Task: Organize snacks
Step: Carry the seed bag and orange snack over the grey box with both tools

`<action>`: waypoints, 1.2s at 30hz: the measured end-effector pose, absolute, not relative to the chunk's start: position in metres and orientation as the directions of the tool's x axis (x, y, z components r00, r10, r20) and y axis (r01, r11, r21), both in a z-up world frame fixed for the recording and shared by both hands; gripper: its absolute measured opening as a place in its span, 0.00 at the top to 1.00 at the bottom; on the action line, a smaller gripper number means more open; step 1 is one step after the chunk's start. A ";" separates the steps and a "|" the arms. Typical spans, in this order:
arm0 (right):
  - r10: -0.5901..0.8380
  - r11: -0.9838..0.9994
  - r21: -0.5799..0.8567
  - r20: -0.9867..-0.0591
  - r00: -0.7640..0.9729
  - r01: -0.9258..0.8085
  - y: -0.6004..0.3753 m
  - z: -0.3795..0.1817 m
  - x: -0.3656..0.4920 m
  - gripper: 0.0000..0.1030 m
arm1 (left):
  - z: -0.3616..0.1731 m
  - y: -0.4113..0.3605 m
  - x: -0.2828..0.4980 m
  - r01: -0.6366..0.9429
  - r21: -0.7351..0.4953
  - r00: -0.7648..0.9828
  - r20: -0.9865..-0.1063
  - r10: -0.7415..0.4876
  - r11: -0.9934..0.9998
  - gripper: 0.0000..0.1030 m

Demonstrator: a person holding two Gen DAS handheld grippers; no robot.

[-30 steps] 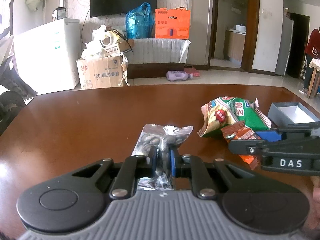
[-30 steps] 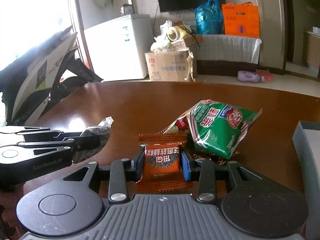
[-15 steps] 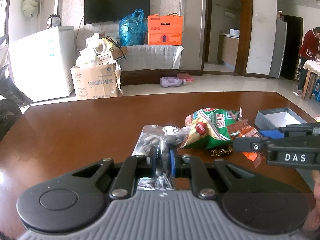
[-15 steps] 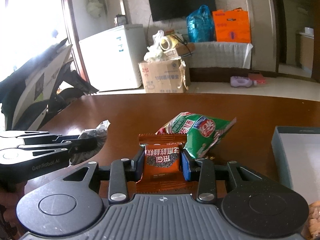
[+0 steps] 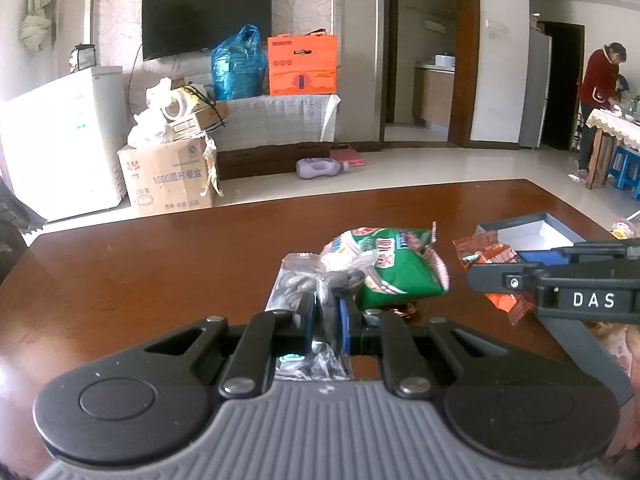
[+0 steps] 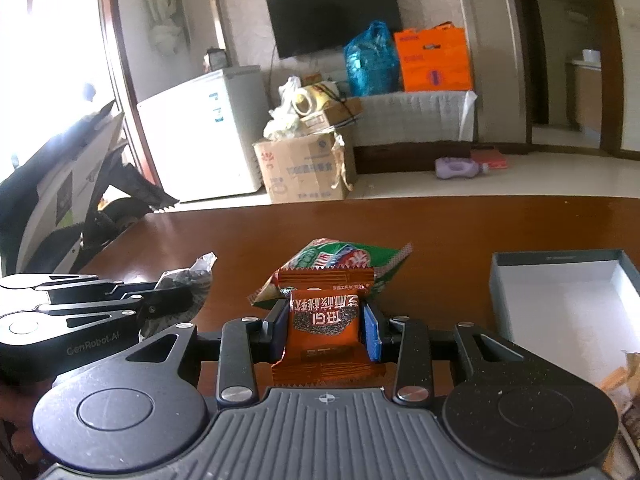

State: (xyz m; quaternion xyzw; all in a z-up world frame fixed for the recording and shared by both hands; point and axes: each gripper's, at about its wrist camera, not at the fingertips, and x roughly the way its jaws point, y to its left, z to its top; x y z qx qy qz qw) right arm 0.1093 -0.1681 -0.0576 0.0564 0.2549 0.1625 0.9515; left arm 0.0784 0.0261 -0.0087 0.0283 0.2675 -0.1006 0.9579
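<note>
Brown wooden table (image 5: 168, 264) is filling the lower half of both views, taking up most of the scene. Grey open box (image 6: 568, 300) with white inside is sitting on the table toward the right, just beside the right gripper in the right wrist view; in the left wrist view it is lying farther back behind the right gripper's fingers. Green snack bag (image 5: 390, 268) is lying on the table between the two grippers, a bit ahead of both, not being touched by either. Right gripper (image 6: 326, 322) is clamping partway closed on an orange snack packet (image 6: 324, 328), pads pressing both side edges, packet standing upright with print upside down and its lower seam hanging below the pads. Left gripper (image 5: 325, 318) is pinching almost fully closed on a clear bag of dark seeds (image 5: 302, 280), thin plastic bunching between the pads, the bag's top sticking out past the fingertips and the rest crumpling under the jaws. Both packets are appearing lifted off the tabletop. Something gold and shiny is peeking from under the green bag; cannot tell what.
</note>
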 end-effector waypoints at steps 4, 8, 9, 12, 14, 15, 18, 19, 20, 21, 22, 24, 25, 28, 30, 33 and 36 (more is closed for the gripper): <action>0.328 0.944 0.196 -0.456 0.827 -0.266 -0.180 -0.054 0.104 0.63 | -0.007 0.015 0.078 0.220 0.002 0.837 -0.513 -0.188 0.975 0.93; 0.315 0.947 0.204 -0.443 0.839 -0.248 -0.194 -0.050 0.099 0.63 | -0.002 0.005 0.076 0.232 -0.002 0.840 -0.503 -0.201 0.973 0.93; 0.311 0.948 0.204 -0.441 0.842 -0.243 -0.198 -0.049 0.098 0.63 | -0.001 0.001 0.075 0.236 -0.002 0.841 -0.501 -0.205 0.972 0.93; 0.297 0.952 0.205 -0.436 0.850 -0.227 -0.211 -0.049 0.094 0.63 | 0.002 -0.009 0.076 0.251 -0.001 0.839 -0.498 -0.218 0.968 0.93; 0.284 0.955 0.204 -0.435 0.854 -0.214 -0.219 -0.048 0.092 0.63 | 0.004 -0.017 0.076 0.264 0.002 0.837 -0.497 -0.228 0.964 0.93; 0.279 0.957 0.204 -0.434 0.857 -0.208 -0.224 -0.047 0.090 0.63 | 0.004 -0.023 0.076 0.271 0.005 0.836 -0.497 -0.233 0.962 0.93; 0.265 0.959 0.207 -0.432 0.862 -0.192 -0.235 -0.047 0.088 0.63 | 0.006 -0.039 0.075 0.298 0.012 0.830 -0.497 -0.253 0.955 0.93; 0.262 0.960 0.208 -0.431 0.864 -0.188 -0.239 -0.047 0.087 0.63 | 0.007 -0.045 0.075 0.305 0.016 0.829 -0.497 -0.257 0.952 0.93; 0.260 0.960 0.209 -0.429 0.865 -0.185 -0.242 -0.047 0.087 0.63 | 0.007 -0.051 0.075 0.311 0.018 0.827 -0.498 -0.261 0.950 0.93; 0.259 0.960 0.211 -0.429 0.865 -0.183 -0.246 -0.047 0.086 0.63 | 0.007 -0.057 0.075 0.318 0.021 0.825 -0.498 -0.266 0.948 0.93; 0.258 0.960 0.212 -0.430 0.865 -0.181 -0.248 -0.047 0.086 0.63 | 0.008 -0.061 0.075 0.322 0.023 0.824 -0.498 -0.268 0.946 0.93; 0.256 0.961 0.213 -0.427 0.867 -0.179 -0.252 -0.047 0.083 0.63 | 0.008 -0.070 0.076 0.328 0.026 0.823 -0.500 -0.271 0.944 0.93; 0.256 0.960 0.214 -0.425 0.868 -0.178 -0.255 -0.047 0.082 0.63 | 0.009 -0.074 0.076 0.330 0.028 0.822 -0.500 -0.273 0.943 0.93; 0.252 0.960 0.220 -0.422 0.871 -0.172 -0.264 -0.047 0.080 0.63 | 0.009 -0.086 0.079 0.341 0.034 0.818 -0.503 -0.279 0.939 0.93; 0.248 0.961 0.222 -0.420 0.873 -0.166 -0.270 -0.047 0.079 0.63 | 0.009 -0.095 0.079 0.348 0.041 0.815 -0.506 -0.281 0.937 0.93; 0.240 0.962 0.226 -0.418 0.876 -0.156 -0.278 -0.046 0.077 0.63 | 0.010 -0.104 0.080 0.359 0.044 0.813 -0.506 -0.289 0.932 0.93; 0.233 0.963 0.228 -0.416 0.879 -0.147 -0.285 -0.045 0.077 0.63 | 0.011 -0.115 0.083 0.371 0.048 0.811 -0.503 -0.299 0.927 0.93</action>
